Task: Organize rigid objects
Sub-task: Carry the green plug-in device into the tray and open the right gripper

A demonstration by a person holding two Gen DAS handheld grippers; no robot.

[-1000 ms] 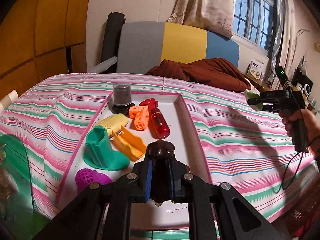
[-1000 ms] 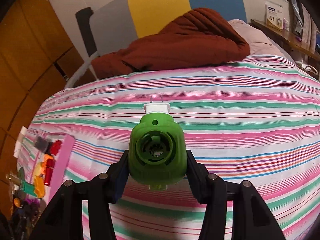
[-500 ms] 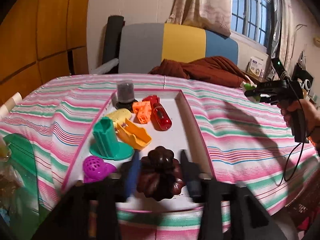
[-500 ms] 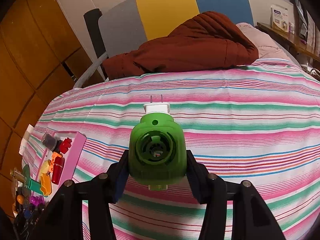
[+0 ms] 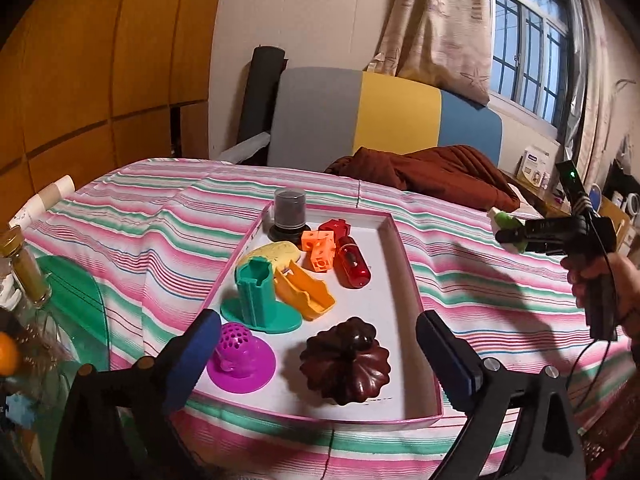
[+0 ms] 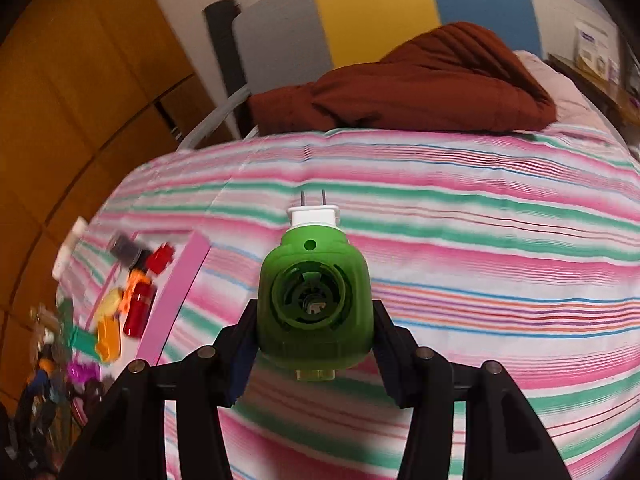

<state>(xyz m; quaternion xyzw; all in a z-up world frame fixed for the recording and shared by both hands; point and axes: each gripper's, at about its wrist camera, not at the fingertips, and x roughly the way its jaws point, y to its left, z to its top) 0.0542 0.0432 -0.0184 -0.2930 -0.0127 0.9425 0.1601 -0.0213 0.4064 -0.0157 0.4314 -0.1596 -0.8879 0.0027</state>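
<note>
**Left gripper released over tray; right gripper holding green plug-in device**

The left gripper (image 5: 318,342) stands with its jaws spread wide, having just been opening. The dark brown fluted lid (image 5: 346,362) lies between the blue pads (image 5: 192,360) but is touched by neither; it rests on the white floor of the pink-rimmed tray (image 5: 404,248), at the near end.

Other contents of the tray, all resting on its floor: a purple perforated piece (image 5: 240,354) just left of the lid; a teal stand (image 5: 258,296) upright behind it; an orange scoop-shaped piece (image 5: 306,290) beside the stand; a yellow piece (image 5: 276,252); an orange block (image 5: 319,249); a red capsule (image 5: 352,264) lying on its side; a red block (image 5: 334,227); and a dark cylinder (image 5: 289,214) upright at the far corner.

The tray sits on a striped bedcover (image 5: 480,268). A brown blanket (image 5: 432,172) lies bunched at the far side.

The right gripper (image 6: 314,322) is clenched on a green plug-in device (image 6: 314,300), prongs pointing away from the camera. The device is held above the bedcover, well apart from the tray, to its right. A hand (image 5: 600,280) grips the handle.
</note>
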